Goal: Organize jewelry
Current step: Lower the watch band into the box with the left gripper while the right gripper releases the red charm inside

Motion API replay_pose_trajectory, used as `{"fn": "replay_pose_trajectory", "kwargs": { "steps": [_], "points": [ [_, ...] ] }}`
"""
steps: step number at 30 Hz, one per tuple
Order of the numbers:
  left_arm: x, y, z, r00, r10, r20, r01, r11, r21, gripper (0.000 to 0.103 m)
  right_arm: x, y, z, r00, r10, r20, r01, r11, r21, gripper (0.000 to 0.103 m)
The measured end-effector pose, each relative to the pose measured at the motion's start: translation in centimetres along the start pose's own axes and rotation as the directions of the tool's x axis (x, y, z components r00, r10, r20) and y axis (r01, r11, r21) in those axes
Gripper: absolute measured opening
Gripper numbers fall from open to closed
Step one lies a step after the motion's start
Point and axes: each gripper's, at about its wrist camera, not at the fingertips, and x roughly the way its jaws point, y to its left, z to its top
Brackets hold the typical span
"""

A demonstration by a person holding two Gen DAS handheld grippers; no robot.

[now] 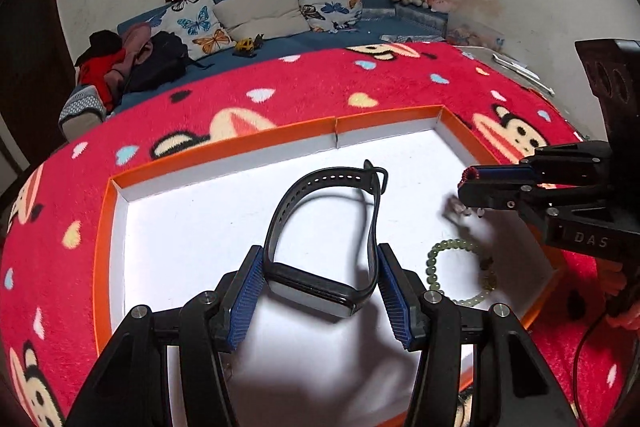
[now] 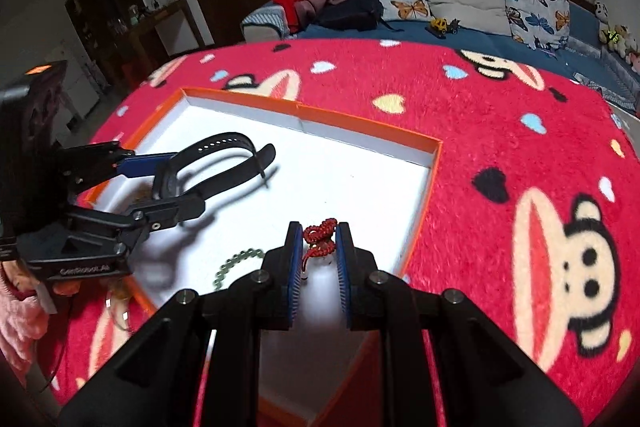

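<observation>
Above a shallow orange-edged tray (image 1: 224, 143) with a smooth white floor, I have both grippers loaded. My left gripper (image 1: 320, 291) is clamped on a black smartwatch (image 1: 320, 227): ribbed blue pads (image 1: 244, 299) press the two sides of its rubbery, perforated strap just above the glossy rectangular face, and the strap loops away toward 12 o'clock, its buckle end hanging free. My right gripper (image 2: 318, 255) is pinched nearly together on a red braided cord bracelet (image 2: 320, 239), a knotted, woven bundle bulging past the pad tips; pale beads seem to dangle below it in the left wrist view, though blur there makes that unsure. A bracelet of round, pale green beads (image 1: 448, 251) lies flat on the tray floor at about 4 o'clock in the left wrist view, just beside the watch and apart from both grippers. The tray sits on a fuzzy red fleece blanket (image 2: 480, 147) printed with cartoon monkey faces and small hearts. At 12 o'clock beyond it stand a blue sofa (image 1: 280, 43) and butterfly-print cushions (image 1: 328, 3).
</observation>
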Motion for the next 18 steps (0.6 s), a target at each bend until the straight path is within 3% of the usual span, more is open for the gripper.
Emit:
{"fn": "replay_pose_trajectory", "kwargs": {
  "steps": [12, 16, 18],
  "points": [
    [1.2, -0.1, -0.1, 1.000, 0.011, -0.023, -0.011, 1.000, -0.017, 0.065, 0.9, 0.1, -0.2, 0.999, -0.027, -0.039, 0.026, 0.999, -0.027, 0.020],
    [0.7, -0.1, 0.0, 1.000, 0.015, -0.020, -0.015, 1.000, -0.024, 0.066, 0.1, 0.3, -0.1, 0.999, -0.038, -0.020, 0.038, 0.998, -0.041, 0.040],
    [0.1, -0.2, 0.0, 1.000, 0.024, -0.013, -0.024, 1.000, -0.020, 0.066, -1.0, 0.6, -0.4, 0.999, -0.045, -0.009, 0.044, 0.998, -0.049, 0.040]
  ]
}}
